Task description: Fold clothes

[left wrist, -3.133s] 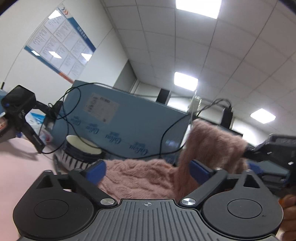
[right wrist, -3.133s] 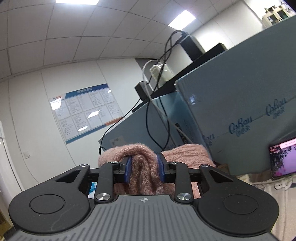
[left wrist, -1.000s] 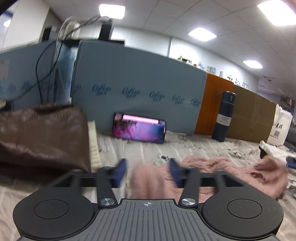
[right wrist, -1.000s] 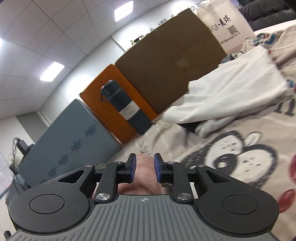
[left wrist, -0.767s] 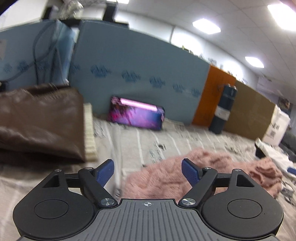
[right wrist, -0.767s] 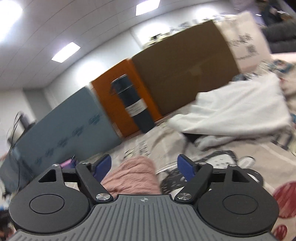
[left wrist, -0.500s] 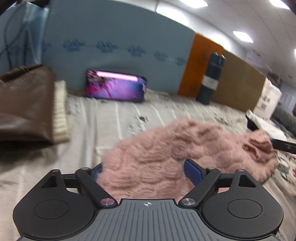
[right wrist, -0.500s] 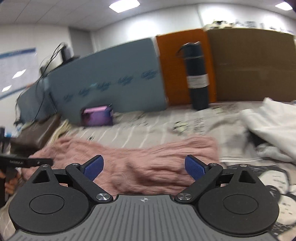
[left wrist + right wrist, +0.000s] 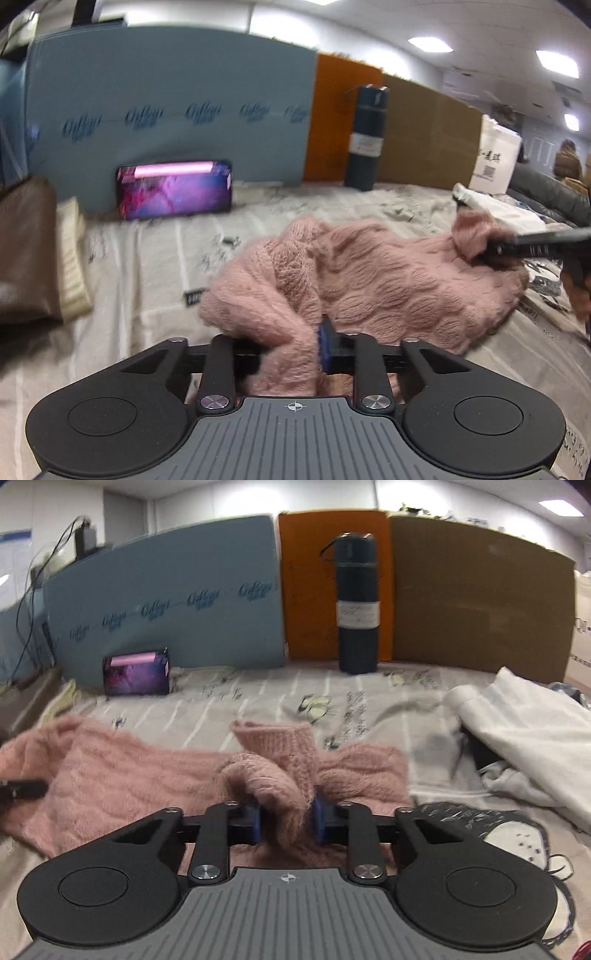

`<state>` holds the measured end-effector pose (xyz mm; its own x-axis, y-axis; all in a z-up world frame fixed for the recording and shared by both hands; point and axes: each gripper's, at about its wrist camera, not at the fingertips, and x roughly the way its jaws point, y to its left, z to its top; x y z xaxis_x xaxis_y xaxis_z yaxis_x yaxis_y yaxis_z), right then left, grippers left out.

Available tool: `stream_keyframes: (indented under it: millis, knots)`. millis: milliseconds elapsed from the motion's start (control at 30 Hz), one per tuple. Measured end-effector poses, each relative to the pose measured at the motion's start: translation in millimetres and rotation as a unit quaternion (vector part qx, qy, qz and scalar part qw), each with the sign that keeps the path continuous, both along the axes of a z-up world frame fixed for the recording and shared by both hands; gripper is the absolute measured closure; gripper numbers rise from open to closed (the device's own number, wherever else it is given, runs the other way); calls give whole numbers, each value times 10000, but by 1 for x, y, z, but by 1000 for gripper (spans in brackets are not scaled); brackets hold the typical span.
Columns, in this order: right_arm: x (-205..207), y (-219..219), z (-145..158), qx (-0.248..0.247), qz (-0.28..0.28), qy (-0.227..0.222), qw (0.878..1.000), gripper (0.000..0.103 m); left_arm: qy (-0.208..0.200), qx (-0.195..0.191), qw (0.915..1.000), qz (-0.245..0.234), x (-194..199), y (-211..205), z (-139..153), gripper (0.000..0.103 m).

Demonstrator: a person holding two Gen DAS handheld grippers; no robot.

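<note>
Here we have the fuzzy pink cable-knit sweater lying crumpled across the grey printed bedsheet, stretched sideways in front of the tall dark blue flask. Our left gripper has its fingers pressed in on a thick fold at one end of the sweater; the knit bulges over one finger and hides it, while a blue pad shows on the other side. Our right gripper is likewise clamped on a bunched fold at the opposite end, with a blue pad on each side of the wool and a ribbed cuff standing up just beyond it. In the left wrist view the right gripper's dark fingers reach into the far end of the sweater, with the knit puckered around them.

Left of the flask, a phone with a glowing purple screen leans against the light blue foam board. Directly behind the flask stands an orange board, and to its right a brown cardboard panel. Right of the sweater, a white garment lies heaped on the sheet. Far left of the flask, a brown leather item rests on the sheet beside the sweater.
</note>
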<state>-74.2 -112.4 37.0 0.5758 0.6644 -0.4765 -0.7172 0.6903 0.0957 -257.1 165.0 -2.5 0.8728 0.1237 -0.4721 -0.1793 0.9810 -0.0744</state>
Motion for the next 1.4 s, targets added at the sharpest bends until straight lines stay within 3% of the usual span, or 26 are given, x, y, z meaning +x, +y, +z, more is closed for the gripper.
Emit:
stream_keyframes:
  millis: [133,267,400,467,533,667,733,800,833,867,900,933,967,1033,1133,1233,1333,1367,1400]
  knots:
    - [10,-14,33,749,-357,-361,9959,85,-503,147,9984,190,-2,9,18,82]
    - [26,-24,66,1636,-658,-528,9829,87,-989,417,9930,500,-4,24,40,83]
    - [45,-30,81,2413,-875,-453,9654,87,-1341,554,9850,931,-10,45,56,83]
    - [57,-30,79,2651,-962,-275,9590,87,-1393,432,9839,1038,-11,58,56,83]
    - [71,-28,69,2741,-1041,-36,9560,87,-1241,275,9859,1091,-7,70,49,82]
    - [103,-21,27,2484,-1306,645,9576,87,-399,65,9942,1000,10,85,15,82]
    - [117,-21,9,2264,-1462,954,9583,87,-9,259,9950,968,16,84,3,76]
    - [122,-24,0,2095,-1623,1031,9587,86,79,491,9944,935,16,83,2,64]
    - [124,-25,-4,2010,-1703,1069,9587,80,52,611,9938,925,16,83,4,56]
    - [125,-27,-7,1952,-1811,1039,9583,73,-50,792,9924,943,14,83,6,37]
    - [122,-29,-7,1943,-1970,888,9569,51,-189,1000,9901,968,12,83,10,22]
    - [119,-31,-6,1947,-2110,712,9552,35,-304,1177,9877,981,11,83,13,17]
    - [113,-32,-4,1978,-2200,492,9540,31,-407,1297,9863,935,11,84,16,14]
    - [103,-34,1,2105,-2304,133,9500,21,-535,1392,9861,728,16,89,22,14]
    - [91,-42,4,2332,-2344,-196,9436,18,-436,1351,9891,399,36,93,26,13]
    - [94,-43,4,2500,-2002,-17,9473,14,7,974,9952,93,62,92,25,14]
    - [100,-36,3,2437,-1809,242,9525,14,553,850,9946,-203,80,87,14,17]
    - [101,-32,3,2394,-1784,281,9540,14,647,936,9932,-236,81,84,10,41]
    - [101,-30,3,2357,-1752,318,9554,14,738,1025,9916,-268,83,80,6,74]
